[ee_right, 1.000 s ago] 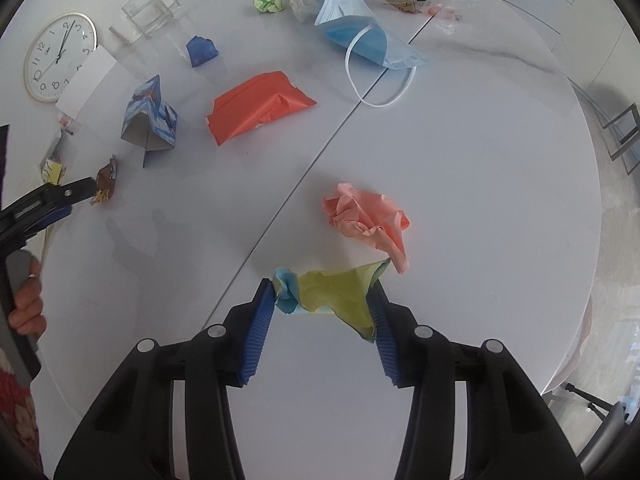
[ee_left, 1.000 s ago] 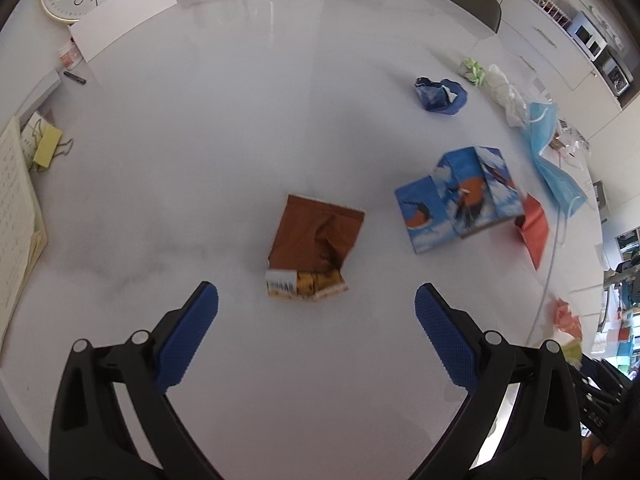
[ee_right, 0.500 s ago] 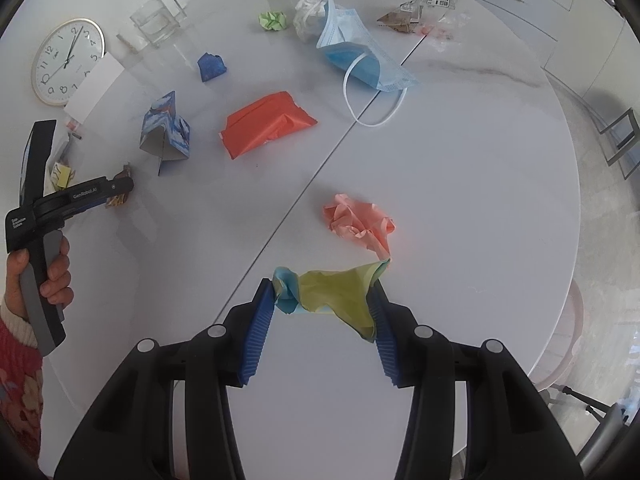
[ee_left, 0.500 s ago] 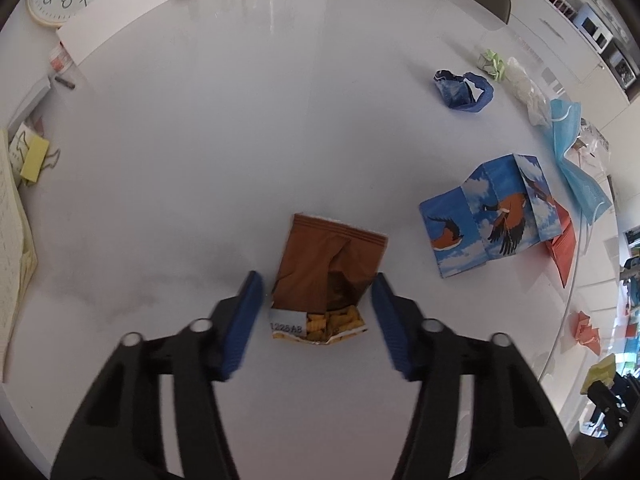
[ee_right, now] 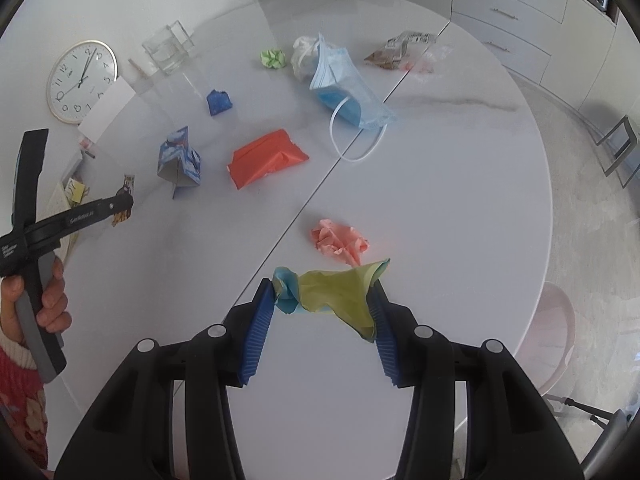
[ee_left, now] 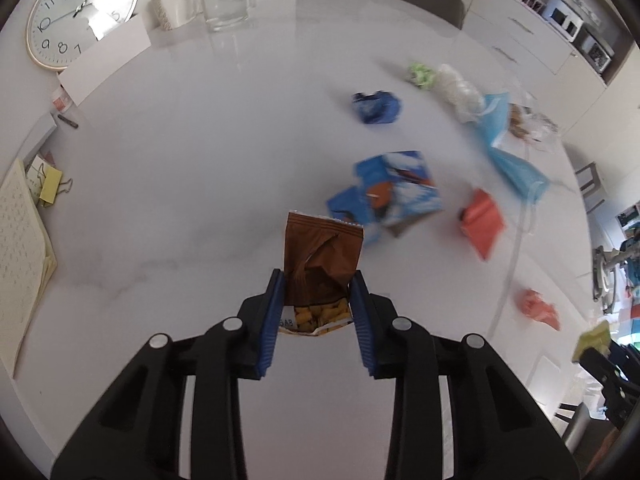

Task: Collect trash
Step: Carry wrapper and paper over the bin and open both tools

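Now the brown snack bag (ee_left: 322, 264) sits between the blue pads of the left gripper (ee_left: 318, 312), whose jaws are closing and press its sides, its torn end toward the camera. The right gripper (ee_right: 325, 312) is clamped, about half open, on a crumpled yellow-and-blue paper (ee_right: 332, 292) above the white table (ee_right: 460, 184). Pink paper (ee_right: 340, 242) lies just beyond. Motion blurs the blue carton (ee_left: 394, 196), red wrapper (ee_left: 482, 222) and mask (ee_left: 512, 152) in the left view. Bare tabletop stretches left of the bag.
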### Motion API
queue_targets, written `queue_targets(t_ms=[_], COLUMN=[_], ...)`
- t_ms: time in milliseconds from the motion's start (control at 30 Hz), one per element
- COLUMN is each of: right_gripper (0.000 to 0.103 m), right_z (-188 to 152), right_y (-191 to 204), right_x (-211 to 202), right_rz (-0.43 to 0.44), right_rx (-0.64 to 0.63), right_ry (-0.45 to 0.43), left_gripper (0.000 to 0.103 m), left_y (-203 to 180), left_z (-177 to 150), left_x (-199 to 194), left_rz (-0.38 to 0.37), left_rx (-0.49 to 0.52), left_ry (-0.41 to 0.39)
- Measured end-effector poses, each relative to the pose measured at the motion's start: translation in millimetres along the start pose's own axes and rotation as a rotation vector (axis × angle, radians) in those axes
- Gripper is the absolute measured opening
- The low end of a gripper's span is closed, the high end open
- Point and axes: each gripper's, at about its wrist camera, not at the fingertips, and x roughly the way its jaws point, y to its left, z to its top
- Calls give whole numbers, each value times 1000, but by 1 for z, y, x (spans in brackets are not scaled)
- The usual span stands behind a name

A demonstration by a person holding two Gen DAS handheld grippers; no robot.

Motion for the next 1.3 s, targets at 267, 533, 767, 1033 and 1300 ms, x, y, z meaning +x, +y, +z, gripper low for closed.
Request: queue_targets(t_ms=[267, 533, 767, 1033, 1300], right_gripper=[48, 48, 48, 48, 48], right_z=[-12, -30, -55, -82, -98], right_y=[-62, -164, -254, -342, -392], right_x=[-42, -75, -98, -110, -104], right_rz=[-22, -106, -160, -211, -184], right_rx=[72, 153, 208, 255, 280], right_ry=[-68, -104, -96, -69, -20], left_gripper=[33, 33, 33, 33, 38], left_y=[-72, -208, -356, -492, -557], left_z=[-34, -59, -84, -120, -149], left_x=[-51, -65, -58, -37, -2], left_rz=[-107, -211, -291, -332, -340], left_rx=[81, 238, 383, 536, 575], left_ry=[-25, -7, 37, 96, 222])
